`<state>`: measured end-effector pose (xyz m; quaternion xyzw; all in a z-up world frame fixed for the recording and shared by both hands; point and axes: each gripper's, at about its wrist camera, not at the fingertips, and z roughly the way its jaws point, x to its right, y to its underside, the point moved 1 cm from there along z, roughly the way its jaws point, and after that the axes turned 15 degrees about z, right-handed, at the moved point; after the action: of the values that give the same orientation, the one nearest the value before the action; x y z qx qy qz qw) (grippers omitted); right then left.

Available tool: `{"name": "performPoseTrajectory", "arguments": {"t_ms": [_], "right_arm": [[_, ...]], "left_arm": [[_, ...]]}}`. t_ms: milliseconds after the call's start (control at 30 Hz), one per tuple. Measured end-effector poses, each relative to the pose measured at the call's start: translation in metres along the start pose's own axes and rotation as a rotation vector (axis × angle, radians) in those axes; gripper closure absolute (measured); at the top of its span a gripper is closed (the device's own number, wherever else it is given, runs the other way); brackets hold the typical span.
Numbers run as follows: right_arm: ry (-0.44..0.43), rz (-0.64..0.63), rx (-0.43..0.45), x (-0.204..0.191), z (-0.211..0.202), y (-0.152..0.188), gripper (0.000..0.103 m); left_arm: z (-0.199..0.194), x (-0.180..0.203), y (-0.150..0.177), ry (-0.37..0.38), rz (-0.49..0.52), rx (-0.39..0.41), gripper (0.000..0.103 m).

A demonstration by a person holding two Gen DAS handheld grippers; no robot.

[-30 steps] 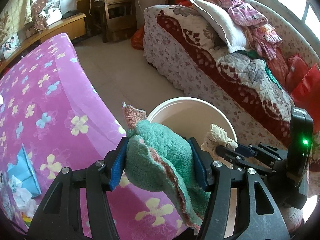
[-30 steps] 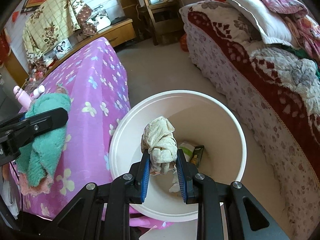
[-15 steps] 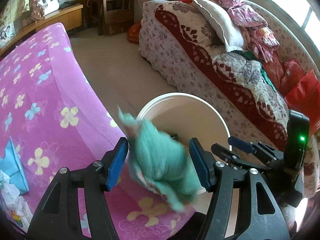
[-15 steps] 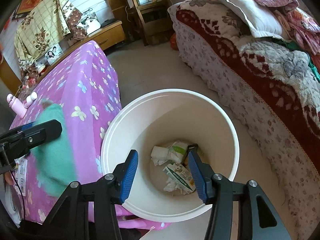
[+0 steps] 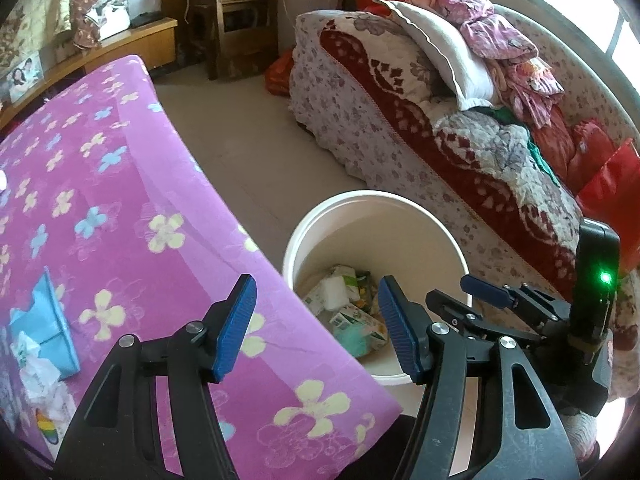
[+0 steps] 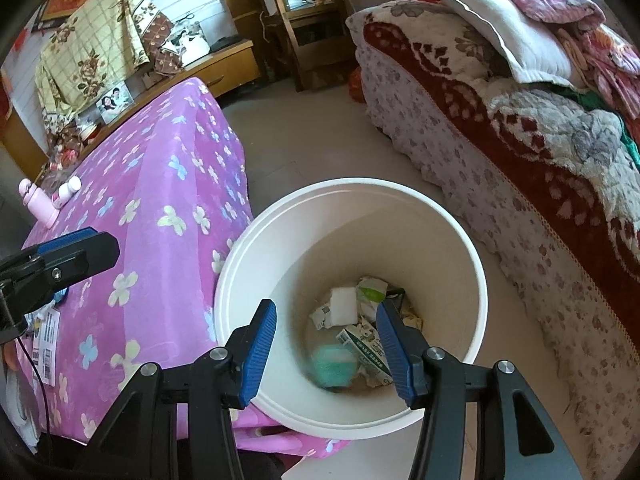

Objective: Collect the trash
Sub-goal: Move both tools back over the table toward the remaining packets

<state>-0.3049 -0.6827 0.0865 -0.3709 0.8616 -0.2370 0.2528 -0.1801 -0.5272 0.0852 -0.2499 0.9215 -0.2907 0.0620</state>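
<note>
Trash lies at the bottom of the white bin: cartons, white paper and a blurred green cloth. Above it the right gripper hangs released, nothing between its blue pads; its jaws opened within the last second. The left gripper is likewise spread and empty, over the near corner of the purple flowered table, which touches the bin. Tissues and blue paper remain near the table's left edge.

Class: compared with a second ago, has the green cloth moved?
Yes. It left the left gripper beside the table and dropped into the bucket; the green cloth lies at its bottom.
</note>
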Motion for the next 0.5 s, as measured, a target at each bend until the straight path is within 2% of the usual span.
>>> {"name": "performPoseTrajectory", "arguments": {"t_ms": [333,500], "right_arm": [[-0.01,-0.037,0.024,-0.033,-0.016,0.004,0.052],[-0.031,-0.083,0.036,-0.062,-0.023,0.012,0.052]], "left_arm": [[-0.031,-0.022,0.019,-0.069,-0.036,0.04,0.041],[-0.049,-0.039,0.032,-0.111,-0.063,0.061,0.041]]}}
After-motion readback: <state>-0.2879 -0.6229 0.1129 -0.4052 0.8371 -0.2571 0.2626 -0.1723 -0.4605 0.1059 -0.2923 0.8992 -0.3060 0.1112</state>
